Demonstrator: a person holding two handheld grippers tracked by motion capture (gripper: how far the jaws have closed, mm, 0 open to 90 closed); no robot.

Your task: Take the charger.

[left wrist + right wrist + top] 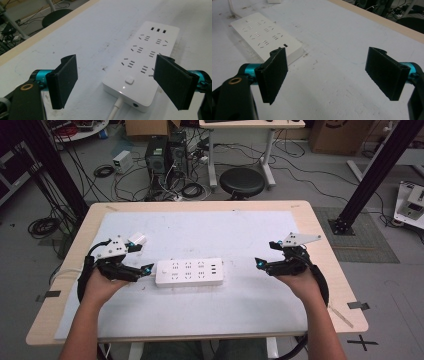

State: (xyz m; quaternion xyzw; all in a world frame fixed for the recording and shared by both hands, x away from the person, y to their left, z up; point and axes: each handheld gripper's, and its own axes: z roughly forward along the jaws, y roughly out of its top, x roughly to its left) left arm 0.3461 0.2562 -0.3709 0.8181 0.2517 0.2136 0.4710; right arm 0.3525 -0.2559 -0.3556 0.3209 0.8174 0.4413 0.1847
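white power strip (pixel 190 272) flat, mid-table, sockets up

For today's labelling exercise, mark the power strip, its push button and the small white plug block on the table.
power strip (pixel 189 272), high view, middle of its top face.
push button (pixel 129 80), left gripper view, button's centre.
white plug block (pixel 138 239), high view, its top.

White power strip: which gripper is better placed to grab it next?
Probably left. The left gripper sits open right at the white rectangular plastic power strip's cable end; the right gripper is open but farther off.
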